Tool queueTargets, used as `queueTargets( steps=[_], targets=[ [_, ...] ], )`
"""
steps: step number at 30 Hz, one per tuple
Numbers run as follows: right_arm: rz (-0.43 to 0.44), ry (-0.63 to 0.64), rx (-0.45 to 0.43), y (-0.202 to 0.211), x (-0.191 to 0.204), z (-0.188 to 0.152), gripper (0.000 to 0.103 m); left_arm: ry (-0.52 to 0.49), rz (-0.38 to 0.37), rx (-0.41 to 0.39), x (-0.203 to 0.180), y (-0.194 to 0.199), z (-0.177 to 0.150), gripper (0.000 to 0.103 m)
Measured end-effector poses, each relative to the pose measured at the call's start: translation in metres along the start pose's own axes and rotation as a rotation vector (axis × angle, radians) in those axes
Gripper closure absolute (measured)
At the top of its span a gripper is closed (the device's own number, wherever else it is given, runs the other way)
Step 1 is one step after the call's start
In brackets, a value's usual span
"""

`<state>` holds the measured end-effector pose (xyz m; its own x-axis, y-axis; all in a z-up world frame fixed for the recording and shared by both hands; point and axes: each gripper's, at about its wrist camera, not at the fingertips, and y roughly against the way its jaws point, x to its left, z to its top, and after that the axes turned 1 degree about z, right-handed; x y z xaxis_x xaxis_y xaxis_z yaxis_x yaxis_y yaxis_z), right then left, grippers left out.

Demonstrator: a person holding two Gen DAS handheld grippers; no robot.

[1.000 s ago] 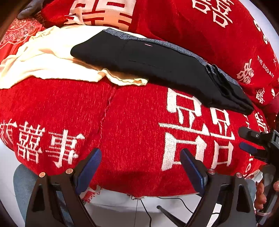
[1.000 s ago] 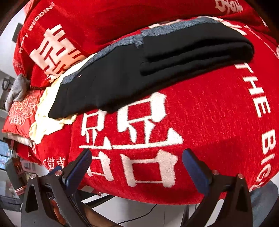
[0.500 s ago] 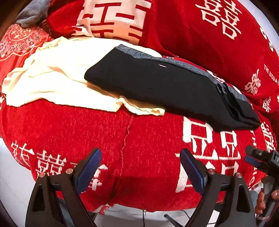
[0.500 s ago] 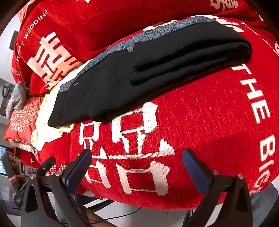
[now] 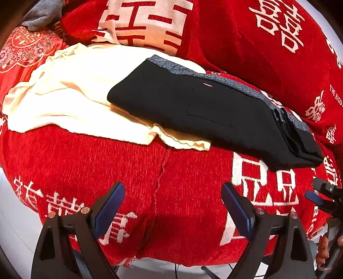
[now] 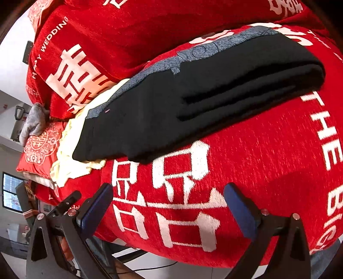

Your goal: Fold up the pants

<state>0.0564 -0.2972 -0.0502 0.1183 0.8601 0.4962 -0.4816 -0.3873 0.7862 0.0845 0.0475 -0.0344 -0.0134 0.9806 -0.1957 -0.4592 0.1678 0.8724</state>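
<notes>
Left hand-held gripper: jaws wide, nothing btwn the blue pads, hovering over red blanket near its front edge, well short of the pants. Right hand-held gripper: jaws wide too, empty, over the white characters woven into the blanket.

Pants: black w/ grey patterned waistband, folded into a long flat bundle. In left wrist view they lie at approx 12–2 o'clock from the gripper, running diagonally; stacked fold edges at the 2 o'clock end. In right wrist view the bundle sits at 12 o'clock, layered folds facing the camera.

Cream cloth: spread flat at 10–11 o'clock in left view; the pants' near-left end rests on it, the rest lies on blanket.

Grey cloth bunched at far upper left, next to an embroidered red cushion. Right gripper's tip shows at 3 o'clock edge of left view; fingers of a hand just below it.
</notes>
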Motion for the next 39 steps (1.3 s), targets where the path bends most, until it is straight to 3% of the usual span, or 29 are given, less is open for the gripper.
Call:
queueTargets(
  steps=[8,18,22,26,32,39],
  targets=[
    [-0.006,0.032,-0.011,0.001,0.004,0.007,0.000,0.009,-0.014,-0.006,0.002,0.000,0.010,0.011],
    [-0.026,0.087,-0.039,0.007,0.015,0.031,0.000,0.088,-0.138,-0.004,0.015,-0.019,0.052,0.011],
    [-0.011,0.092,-0.018,-0.006,0.020,0.036,0.000,0.146,-0.166,-0.055,0.022,-0.029,0.063,0.011],
    [-0.003,0.106,0.012,-0.021,0.024,0.034,0.000,0.241,-0.264,-0.031,0.036,-0.050,0.076,0.011],
    [0.012,0.107,0.046,-0.035,0.027,0.036,0.000,0.312,-0.330,-0.014,0.043,-0.071,0.088,0.011],
    [0.026,0.115,0.067,-0.045,0.031,0.039,0.000,0.298,-0.387,-0.063,0.040,-0.061,0.089,0.011]
  ],
)
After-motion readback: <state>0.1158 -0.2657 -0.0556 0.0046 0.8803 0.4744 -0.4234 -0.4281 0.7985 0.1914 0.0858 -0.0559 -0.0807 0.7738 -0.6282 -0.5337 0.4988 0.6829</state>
